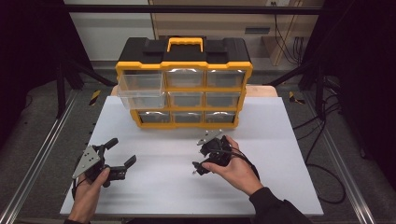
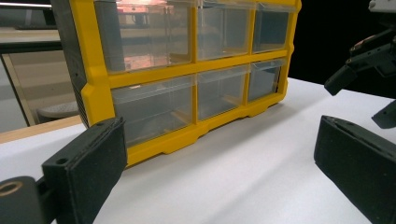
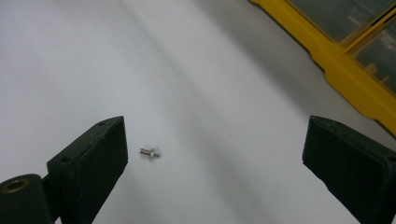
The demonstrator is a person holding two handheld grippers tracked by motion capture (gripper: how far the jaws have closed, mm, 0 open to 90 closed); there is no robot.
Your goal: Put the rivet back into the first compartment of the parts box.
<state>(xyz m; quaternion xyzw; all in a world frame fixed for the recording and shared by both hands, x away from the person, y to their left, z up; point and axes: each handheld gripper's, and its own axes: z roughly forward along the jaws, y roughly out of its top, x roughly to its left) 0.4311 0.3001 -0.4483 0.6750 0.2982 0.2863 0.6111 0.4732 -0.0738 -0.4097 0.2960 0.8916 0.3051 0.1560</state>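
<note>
A yellow and black drawer organizer (image 1: 183,84) stands at the back middle of the white table (image 1: 280,140), and its two upper left clear drawers (image 1: 140,88) are pulled out. My left gripper (image 1: 122,150) is open near the front left, with nothing between its jaws. In the left gripper view the left gripper (image 2: 219,172) faces the organizer (image 2: 187,70). My right gripper (image 1: 200,154) is open in front of the organizer's lower right drawers. The right gripper (image 3: 215,172) hangs over the table, with a tiny metal screw (image 3: 150,152) lying close to its left jaw.
The organizer's yellow base (image 3: 355,60) runs along the top right of the right gripper view. The other hand's gripper (image 2: 369,51) shows at the top right of the left gripper view. Metal rails (image 1: 42,154) and cables (image 1: 322,140) flank the table.
</note>
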